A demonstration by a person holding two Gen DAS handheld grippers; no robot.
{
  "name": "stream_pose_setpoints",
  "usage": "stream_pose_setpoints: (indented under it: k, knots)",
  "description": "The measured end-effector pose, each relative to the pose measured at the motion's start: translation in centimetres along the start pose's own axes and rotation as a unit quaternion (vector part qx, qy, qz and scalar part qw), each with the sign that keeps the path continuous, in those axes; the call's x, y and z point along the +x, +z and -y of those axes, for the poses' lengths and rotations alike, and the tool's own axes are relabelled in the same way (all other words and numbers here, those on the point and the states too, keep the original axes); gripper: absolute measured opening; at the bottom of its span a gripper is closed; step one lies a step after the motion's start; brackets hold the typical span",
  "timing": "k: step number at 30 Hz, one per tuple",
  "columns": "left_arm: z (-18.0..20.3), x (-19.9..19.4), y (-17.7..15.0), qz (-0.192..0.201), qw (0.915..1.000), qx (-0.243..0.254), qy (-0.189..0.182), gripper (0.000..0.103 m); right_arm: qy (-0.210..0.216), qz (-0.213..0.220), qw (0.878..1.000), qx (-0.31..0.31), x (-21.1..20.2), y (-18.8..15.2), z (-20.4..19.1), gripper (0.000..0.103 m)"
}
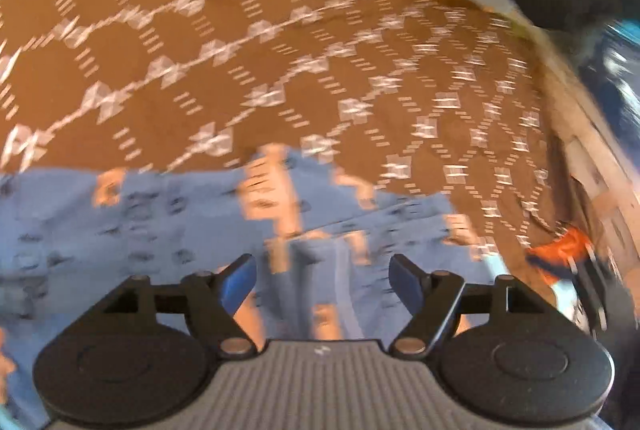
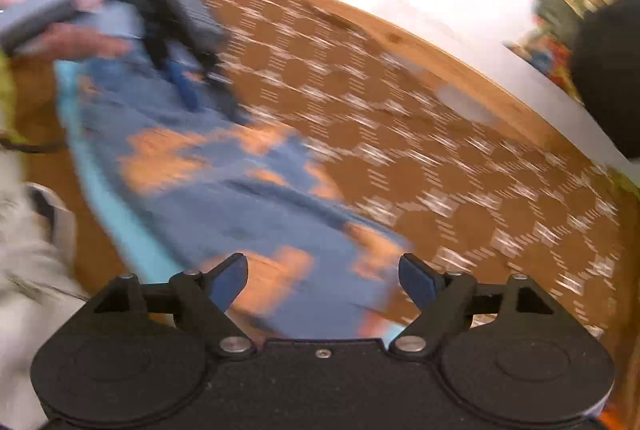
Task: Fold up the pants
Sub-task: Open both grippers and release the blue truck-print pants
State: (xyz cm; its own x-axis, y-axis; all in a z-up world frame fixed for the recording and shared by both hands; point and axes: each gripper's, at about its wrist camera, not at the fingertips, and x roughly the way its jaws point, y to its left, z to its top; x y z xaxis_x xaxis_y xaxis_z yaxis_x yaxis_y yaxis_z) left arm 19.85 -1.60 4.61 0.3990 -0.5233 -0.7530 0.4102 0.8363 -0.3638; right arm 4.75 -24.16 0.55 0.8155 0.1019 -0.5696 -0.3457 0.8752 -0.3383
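Hovering wide open and empty over the blue pants (image 1: pixel 160 222) on the brown patterned cloth (image 1: pixel 240 50), the left hand-held gripper (image 1: pixel 322 282) and right hand-held gripper (image 2: pixel 322 280) look between folds, needing a fresh edge grip.

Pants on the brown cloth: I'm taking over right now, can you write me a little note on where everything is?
Left hand-held gripper: open, nothing between the pads, over the pants.
Right hand-held gripper: open, empty, over the near end of the pants.
Pants: blue with orange patches, lying on the brown patterned cloth.
Done: both grippers have let go; how far the folding got is too blurred to tell.
Left: check the fold, finish it.
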Motion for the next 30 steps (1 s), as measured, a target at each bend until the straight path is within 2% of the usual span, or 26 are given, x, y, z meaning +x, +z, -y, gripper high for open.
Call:
stream_pose_setpoints:
  k: [1,3,4,5,7,11,15,18,22,26,30]
  knots:
    - [1.1,0.3,-0.1,0.005,0.9998,0.016,-0.009,0.075,-0.003,-0.004,1.000,0.017,0.6,-0.3,1.8,0.082]
    - [3.7,1.5,-0.4,0.007,0.9976,0.056,-0.039,0.068,0.019,-0.011,0.998,0.066,2.3,-0.6,5.7,0.067]
    - [4.7,1.9,-0.7,0.006,0.9958,0.072,-0.056,0.068,0.037,-0.013,0.996,0.083,3.2,-0.7,7.2,0.052]
    - [5.8,2.5,-1.2,0.002,0.9929,0.089,-0.078,0.068,0.076,-0.015,0.992,0.099,4.2,-0.8,8.8,0.046]
    - [7.7,3.9,-2.2,-0.011,0.9867,0.121,-0.108,0.068,0.147,-0.030,0.983,0.107,5.7,-0.8,10.6,0.045]
    - [10.1,7.1,-3.6,-0.049,0.9816,0.148,-0.111,0.068,0.176,-0.045,0.980,0.075,7.6,-0.6,12.2,0.042]
    - [10.0,8.2,-4.0,-0.053,0.9819,0.145,-0.109,0.067,0.224,-0.067,0.970,0.069,9.1,-0.2,13.3,0.040]
    - [9.1,8.6,-4.4,-0.065,0.9832,0.131,-0.110,0.064,0.263,-0.091,0.957,0.082,10.6,-0.5,13.5,0.032]
    - [7.9,8.1,-4.8,-0.064,0.9845,0.111,-0.120,0.064,0.279,-0.099,0.949,0.108,11.5,-1.0,13.3,0.010]
    - [7.7,7.8,-5.0,-0.064,0.9845,0.114,-0.117,0.064,0.265,-0.067,0.958,0.089,10.2,-0.1,13.9,0.005]
    - [7.8,7.7,-5.1,-0.064,0.9842,0.120,-0.114,0.064,0.246,-0.045,0.968,0.029,9.3,2.4,14.1,0.001]
